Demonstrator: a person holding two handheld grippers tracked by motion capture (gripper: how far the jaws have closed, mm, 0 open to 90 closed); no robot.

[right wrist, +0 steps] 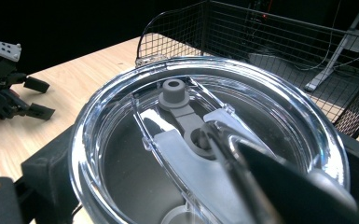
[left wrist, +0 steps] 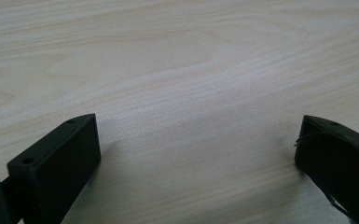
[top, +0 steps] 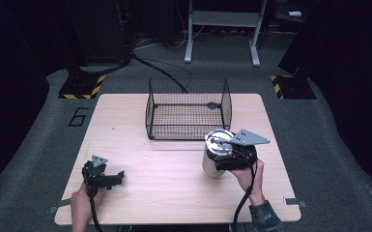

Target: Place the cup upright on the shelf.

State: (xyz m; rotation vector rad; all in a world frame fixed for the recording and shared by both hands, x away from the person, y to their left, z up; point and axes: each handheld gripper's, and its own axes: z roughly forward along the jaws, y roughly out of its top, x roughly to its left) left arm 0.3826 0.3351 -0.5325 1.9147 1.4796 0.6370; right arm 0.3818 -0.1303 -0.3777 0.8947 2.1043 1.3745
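At the left of the wooden bench (top: 174,179), the left hand-held gripper (top: 117,177) rests low near the front edge, its jaws spread wide with nothing but bare wood grain between them, as the left gripper view confirms. Toward the middle, at the far side of the bench, a black wire basket (top: 188,110) stands open-topped and apparently empty. Just in front of its near right corner, the right hand-held gripper (top: 221,155) is clamped on a stainless steel tumbler (top: 210,163), which stands upright, or nearly so, on the bench or barely above it; which of the two cannot be told. The right gripper view looks down on the tumbler's clear plastic lid (right wrist: 205,140), with its grey slider, seated on the rim, a jaw pressed at either side of the cup.

The step in hand appears to be carrying the grasped tumbler toward the basket. The next move likely calls for lifting it high enough to clear the basket's near wall, keeping it level, then lowering it inside before the jaws part. The left hand-held gripper seems idle.
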